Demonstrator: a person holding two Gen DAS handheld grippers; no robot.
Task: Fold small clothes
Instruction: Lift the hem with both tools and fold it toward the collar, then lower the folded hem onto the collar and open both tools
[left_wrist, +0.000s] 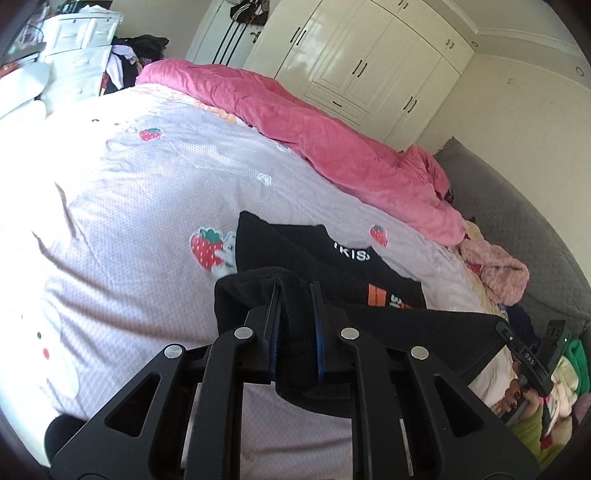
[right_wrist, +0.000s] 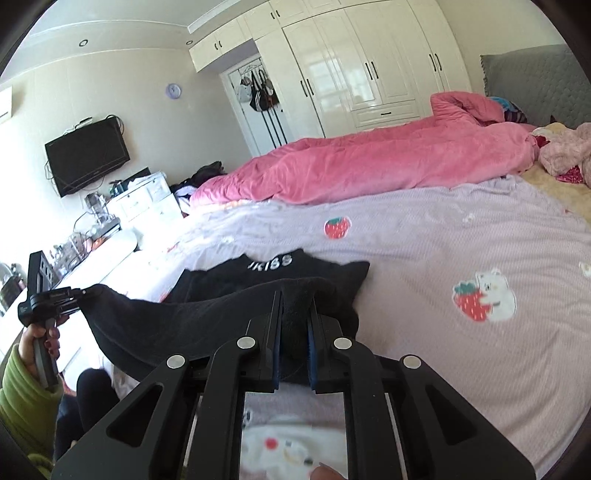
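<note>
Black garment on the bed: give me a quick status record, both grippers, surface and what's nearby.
garment: black garment with white lettering, near edge lifted, far part lying on the bed
left gripper: left gripper shut on the garment's edge
right gripper: right gripper shut on the same edge, farther along
edge between grippers: hangs in a shallow sag
surface: lilac strawberry-print sheet
nearby: pink duvet bunched along the far side; white wardrobe behind
fold status: not yet laid over
</note>
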